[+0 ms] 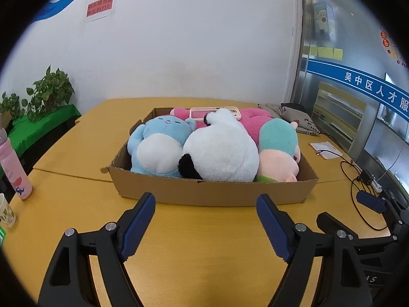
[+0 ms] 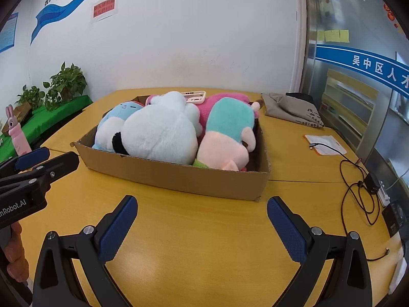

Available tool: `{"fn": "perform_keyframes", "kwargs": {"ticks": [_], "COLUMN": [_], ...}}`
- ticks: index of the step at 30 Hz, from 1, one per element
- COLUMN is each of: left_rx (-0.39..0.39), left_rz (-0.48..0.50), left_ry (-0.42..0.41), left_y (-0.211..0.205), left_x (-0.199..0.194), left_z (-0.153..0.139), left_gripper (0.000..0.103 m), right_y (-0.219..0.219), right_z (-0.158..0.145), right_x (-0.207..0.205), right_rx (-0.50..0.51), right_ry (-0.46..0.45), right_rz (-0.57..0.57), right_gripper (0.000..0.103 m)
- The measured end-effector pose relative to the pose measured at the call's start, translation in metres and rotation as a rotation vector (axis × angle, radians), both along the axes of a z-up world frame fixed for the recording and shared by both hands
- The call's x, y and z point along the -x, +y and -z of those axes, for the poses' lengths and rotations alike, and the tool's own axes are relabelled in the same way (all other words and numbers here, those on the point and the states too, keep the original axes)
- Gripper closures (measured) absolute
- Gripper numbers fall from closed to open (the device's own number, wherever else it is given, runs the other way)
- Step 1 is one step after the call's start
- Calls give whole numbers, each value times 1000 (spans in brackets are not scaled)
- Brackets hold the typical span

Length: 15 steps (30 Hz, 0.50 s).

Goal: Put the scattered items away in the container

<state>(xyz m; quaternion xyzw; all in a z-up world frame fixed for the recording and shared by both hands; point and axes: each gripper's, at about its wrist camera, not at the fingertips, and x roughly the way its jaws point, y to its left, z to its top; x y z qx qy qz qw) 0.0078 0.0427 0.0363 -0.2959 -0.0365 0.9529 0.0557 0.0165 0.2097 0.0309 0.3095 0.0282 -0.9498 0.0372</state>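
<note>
Left wrist view first: the left gripper (image 1: 205, 204) hangs low over the yellow wooden table (image 1: 204, 243) with its blue-padded jaws spread wide and nothing between them. Straight ahead sits the shallow brown cardboard box (image 1: 212, 192), and it's packed: a light-blue plush bear (image 1: 158, 145) on the left, a big white plush with a black patch (image 1: 222, 151) in the middle, a teal-and-peach plush doll (image 1: 278, 151) on the right, a pink plush (image 1: 255, 120) behind them, and a pink-and-white rectangular plastic case (image 1: 217, 112) at the far end.

Over to the right wrist view, and the right gripper (image 2: 202, 208) is just as wide and just as empty, short of the box's near wall.

No loose toy shows on the tabletop near either claw, so the tidying looks finished or very nearly so. By this read, the next move calls for a scan for stragglers; the grey cloth bag (image 2: 294, 112) and white paper packet (image 2: 324, 144) off to the right seem like bystanders, not targets.
</note>
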Motion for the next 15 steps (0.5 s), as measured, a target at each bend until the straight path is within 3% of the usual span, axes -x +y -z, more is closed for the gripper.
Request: {"fn": "perform_keyframes", "kwargs": {"ticks": [4,8,15], "left_rx": [18,61,65], "left_rz": [39,6,-26], "left_ry": [-4,4,-22], "left_y": [2,0,10], "left_x": [-3,-7,-9], "left_z": [-2,-5,13], "left_gripper": [22,22,22], "right_y": [2,-2,-12], "right_z": [1,2,11], "right_x": [0,2,-4], "right_rx": [17,56,-3], "right_ry": [-10,-11,-15], "right_rz": [12,-20,-79], "right_gripper": [0,0,0]}}
